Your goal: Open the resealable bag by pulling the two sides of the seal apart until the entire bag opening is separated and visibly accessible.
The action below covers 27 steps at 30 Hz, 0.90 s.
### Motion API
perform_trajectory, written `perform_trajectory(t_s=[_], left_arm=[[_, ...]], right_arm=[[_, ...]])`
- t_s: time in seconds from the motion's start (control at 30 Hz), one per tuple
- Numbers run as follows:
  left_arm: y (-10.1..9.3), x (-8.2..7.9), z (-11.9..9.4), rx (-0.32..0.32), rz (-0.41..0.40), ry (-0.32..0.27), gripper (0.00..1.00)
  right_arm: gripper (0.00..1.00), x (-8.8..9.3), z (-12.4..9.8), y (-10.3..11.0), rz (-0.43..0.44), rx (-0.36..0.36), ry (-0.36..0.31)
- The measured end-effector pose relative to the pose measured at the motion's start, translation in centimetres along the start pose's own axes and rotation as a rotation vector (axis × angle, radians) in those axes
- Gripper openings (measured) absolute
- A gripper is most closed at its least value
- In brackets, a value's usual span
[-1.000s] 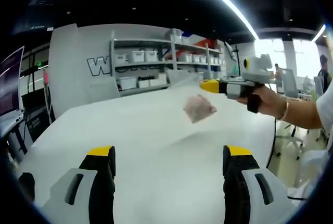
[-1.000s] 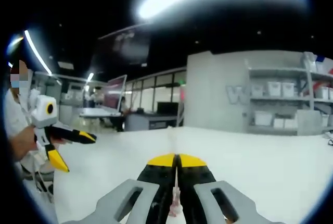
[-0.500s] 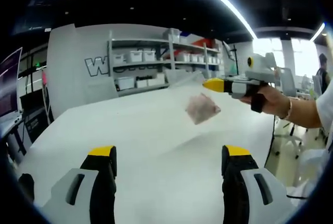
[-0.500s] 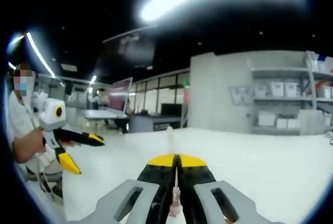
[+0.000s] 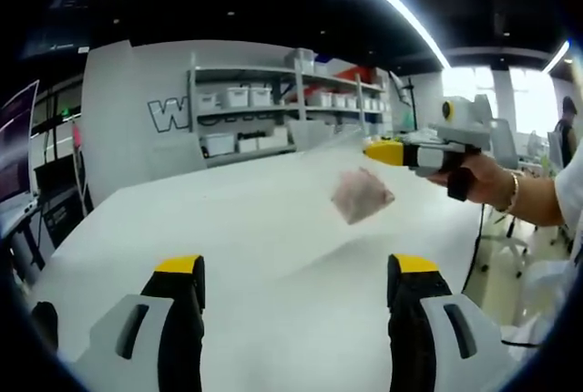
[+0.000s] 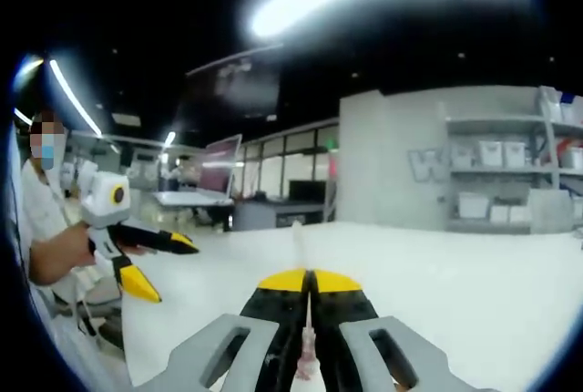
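A clear resealable bag (image 5: 351,182) with pinkish contents hangs in the air above the white table (image 5: 273,246). My right gripper (image 5: 383,149) is shut on the bag's upper corner, seen at the right of the left gripper view. In the right gripper view the bag's thin edge (image 6: 306,342) is pinched between the shut yellow-tipped jaws of the right gripper (image 6: 309,279). My left gripper (image 5: 296,269) is open, low over the table and well short of the bag, with nothing between its fingers. It also appears at the left of the right gripper view, left gripper (image 6: 168,266), held in a hand.
Shelves with white bins (image 5: 264,118) line the back wall behind the table. Monitors and desks (image 6: 214,187) stand further back. The person (image 6: 41,228) holding the grippers stands at the table's edge. A chair (image 5: 547,283) is beside the table at the right.
The right gripper has carried the bag slightly rightward and lower in the left gripper view. In the right gripper view the left gripper has drifted closer towards the centre.
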<state>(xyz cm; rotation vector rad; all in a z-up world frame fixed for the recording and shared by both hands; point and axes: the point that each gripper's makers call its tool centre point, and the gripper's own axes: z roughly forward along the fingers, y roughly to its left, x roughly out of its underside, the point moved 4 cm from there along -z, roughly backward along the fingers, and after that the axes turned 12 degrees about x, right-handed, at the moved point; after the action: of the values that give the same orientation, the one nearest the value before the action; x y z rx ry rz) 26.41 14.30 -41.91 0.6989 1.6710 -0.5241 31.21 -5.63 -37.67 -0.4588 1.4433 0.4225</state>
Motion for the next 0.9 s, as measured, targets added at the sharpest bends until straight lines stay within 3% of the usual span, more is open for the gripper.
perform_trajectory(t_s=[0.9], left_arm=[[-0.4, 0.5, 0.2, 0.027, 0.001, 0.007, 0.75]], right_arm=[[0.00, 1.5, -1.7, 0.9, -0.030, -0.025, 0.031]])
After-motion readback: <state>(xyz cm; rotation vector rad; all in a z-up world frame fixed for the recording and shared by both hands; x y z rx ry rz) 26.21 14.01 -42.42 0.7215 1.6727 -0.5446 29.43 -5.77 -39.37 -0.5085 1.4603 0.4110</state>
